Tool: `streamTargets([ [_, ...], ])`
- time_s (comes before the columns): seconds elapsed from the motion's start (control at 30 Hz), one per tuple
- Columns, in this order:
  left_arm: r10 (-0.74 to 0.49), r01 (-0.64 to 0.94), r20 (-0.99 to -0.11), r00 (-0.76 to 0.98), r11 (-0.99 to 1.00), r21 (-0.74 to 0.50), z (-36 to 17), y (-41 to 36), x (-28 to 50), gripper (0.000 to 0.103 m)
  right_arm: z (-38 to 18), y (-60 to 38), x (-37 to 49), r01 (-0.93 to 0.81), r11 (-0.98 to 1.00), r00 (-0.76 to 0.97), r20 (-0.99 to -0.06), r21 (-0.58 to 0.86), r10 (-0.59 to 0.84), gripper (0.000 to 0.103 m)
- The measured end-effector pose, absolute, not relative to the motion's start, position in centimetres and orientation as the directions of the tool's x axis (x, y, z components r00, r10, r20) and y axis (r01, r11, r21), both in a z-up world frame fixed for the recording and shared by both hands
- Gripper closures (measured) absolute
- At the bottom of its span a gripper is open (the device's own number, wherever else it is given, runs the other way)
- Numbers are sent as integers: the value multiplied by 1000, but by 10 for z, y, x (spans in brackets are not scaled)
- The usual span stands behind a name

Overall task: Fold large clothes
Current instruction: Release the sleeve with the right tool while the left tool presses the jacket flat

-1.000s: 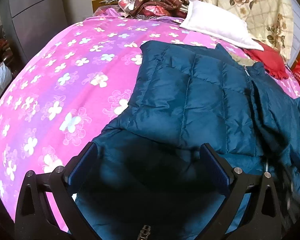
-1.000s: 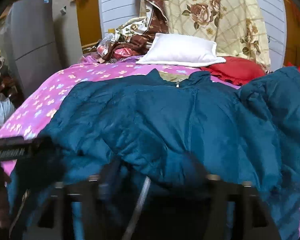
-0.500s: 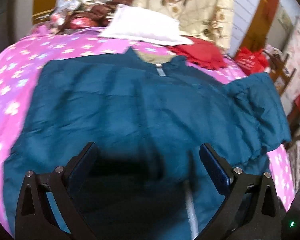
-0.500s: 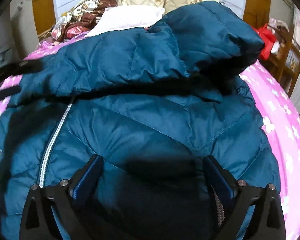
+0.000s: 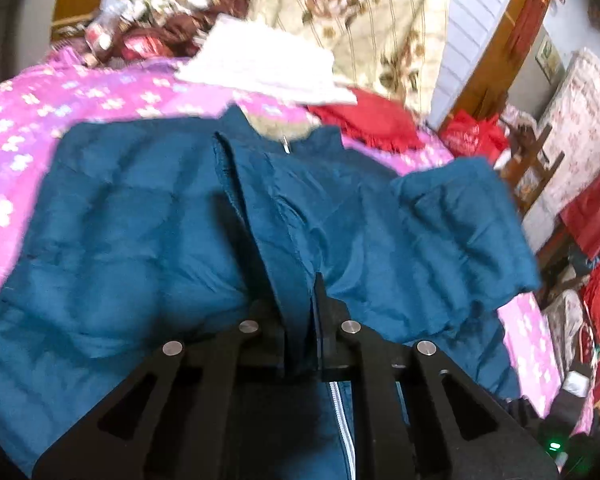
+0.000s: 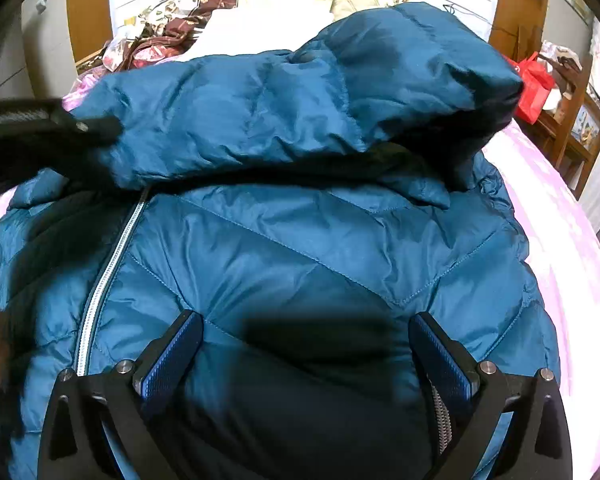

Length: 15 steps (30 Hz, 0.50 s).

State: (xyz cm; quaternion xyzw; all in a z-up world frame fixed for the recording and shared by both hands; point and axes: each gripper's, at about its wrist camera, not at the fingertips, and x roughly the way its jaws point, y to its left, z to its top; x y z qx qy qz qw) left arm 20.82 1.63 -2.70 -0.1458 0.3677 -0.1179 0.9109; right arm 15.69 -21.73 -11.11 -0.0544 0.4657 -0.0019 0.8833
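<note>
Two grippers: left gripper (image 5: 300, 320) fingers pinch the jacket (image 5: 140, 240) front edge; right gripper (image 6: 306, 360) fingers spread above it; bed (image 5: 60, 96) bare left.

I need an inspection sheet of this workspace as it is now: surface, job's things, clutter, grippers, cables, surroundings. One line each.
Surface: bed with pink flowered sheet, mostly covered.
Job's things: teal quilted jacket spread on the bed, collar far, one sleeve folded across the body.
Clutter: white pillow, red cloth, floral quilt and heaped fabrics at the head.
Grippers: left gripper shut on the jacket's front edge; right gripper open over the jacket.
Cables: nothing seen.
Surroundings: wooden shelf and red bags beside the bed.
</note>
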Motion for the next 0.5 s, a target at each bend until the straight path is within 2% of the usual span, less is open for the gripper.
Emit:
streamTargets([
  [0.17,-242,16,-592,769,933,-360,-2,64,190,96,-112,-216,156,-46,994,568,-821,-102,-58,0],
  [0.3,-113,-141,-657,745,937,-321,-21,101,191,96,-112,-217,155,-47,994,567,-821,-101,-57,0],
  [0.4,-97,-208,-742,663,929,-307,-47,106,202,93,-112,-217,155,-46,994,567,-822,-97,-54,0],
  [0.5,-41,-238,-734,678,932,-273,-41,102,199,84,-111,-219,156,-55,996,559,-828,-75,-32,0],
])
